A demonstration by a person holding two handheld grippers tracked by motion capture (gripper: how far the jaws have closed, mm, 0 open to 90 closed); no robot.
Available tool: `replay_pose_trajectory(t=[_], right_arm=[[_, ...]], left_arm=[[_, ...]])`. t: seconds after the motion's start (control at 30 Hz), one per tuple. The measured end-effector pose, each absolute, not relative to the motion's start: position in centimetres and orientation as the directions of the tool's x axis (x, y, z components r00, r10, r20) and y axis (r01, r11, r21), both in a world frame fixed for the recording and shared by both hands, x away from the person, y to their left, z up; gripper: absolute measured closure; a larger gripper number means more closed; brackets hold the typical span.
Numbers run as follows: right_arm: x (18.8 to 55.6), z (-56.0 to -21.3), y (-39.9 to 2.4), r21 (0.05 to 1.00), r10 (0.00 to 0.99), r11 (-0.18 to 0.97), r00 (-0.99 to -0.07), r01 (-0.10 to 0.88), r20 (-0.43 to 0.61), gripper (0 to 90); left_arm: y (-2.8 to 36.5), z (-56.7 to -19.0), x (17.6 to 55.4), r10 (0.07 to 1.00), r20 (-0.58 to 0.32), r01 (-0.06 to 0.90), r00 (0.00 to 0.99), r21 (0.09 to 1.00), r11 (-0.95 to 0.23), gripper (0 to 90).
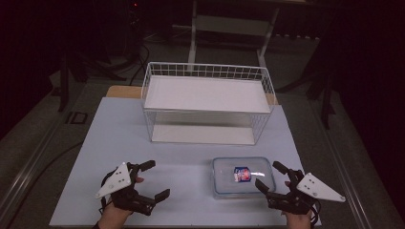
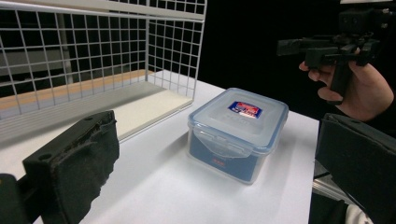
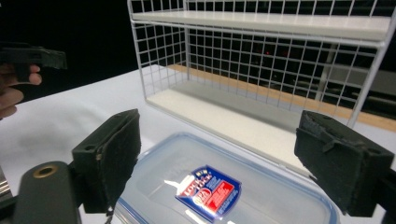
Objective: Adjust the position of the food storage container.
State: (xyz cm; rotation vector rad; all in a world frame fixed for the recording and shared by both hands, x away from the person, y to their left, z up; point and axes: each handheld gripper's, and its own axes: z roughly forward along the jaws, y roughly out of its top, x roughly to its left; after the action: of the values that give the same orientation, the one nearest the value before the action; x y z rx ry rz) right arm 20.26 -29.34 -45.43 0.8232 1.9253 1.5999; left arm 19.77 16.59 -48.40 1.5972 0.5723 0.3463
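A clear rectangular plastic container (image 1: 243, 175) with a snap-lock lid and a red-and-blue label is seen resting on the pale matte surface (image 1: 143, 143), in front of a white wire-grid rack (image 1: 208, 102) with flat white shelves. The right hand-held gripper (image 1: 270, 176) is held just beside it, its foam-padded black jaws spread; the left hand-held gripper (image 1: 155, 179) is likewise spread, well apart.

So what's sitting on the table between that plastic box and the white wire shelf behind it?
Nothing. In the high view, only bare table separates the lidded plastic box from the wire shelf; the left gripper view shows the same empty strip.
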Motion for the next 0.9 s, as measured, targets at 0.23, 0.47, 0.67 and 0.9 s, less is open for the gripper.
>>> replay_pose_trajectory(t=[0.23,0.47,0.67,0.9], right_arm=[[20.4,-44.1,-29.1,0.976,0.699,0.179,-0.714,0.124,-0.038,13.2],[21.9,-42.9,-30.6,0.969,0.708,0.183,-0.706,0.169,-0.01,13.3],[23.0,-43.1,-31.9,0.957,0.715,0.201,-0.699,0.21,0.003,19.2],[24.8,-45.9,-34.2,0.916,0.746,0.273,-0.666,0.294,-0.009,60.4]], left_arm=[[16.7,-48.2,19.7,0.539,-0.116,0.147,0.834,0.989,-0.015,0.0],[16.5,-48.2,19.6,0.531,-0.118,0.148,0.839,0.989,-0.014,0.0],[16.5,-48.2,19.7,0.529,-0.122,0.152,0.84,0.988,-0.014,0.0],[16.4,-48.3,19.8,0.529,-0.124,0.159,0.84,0.987,-0.02,0.0]])
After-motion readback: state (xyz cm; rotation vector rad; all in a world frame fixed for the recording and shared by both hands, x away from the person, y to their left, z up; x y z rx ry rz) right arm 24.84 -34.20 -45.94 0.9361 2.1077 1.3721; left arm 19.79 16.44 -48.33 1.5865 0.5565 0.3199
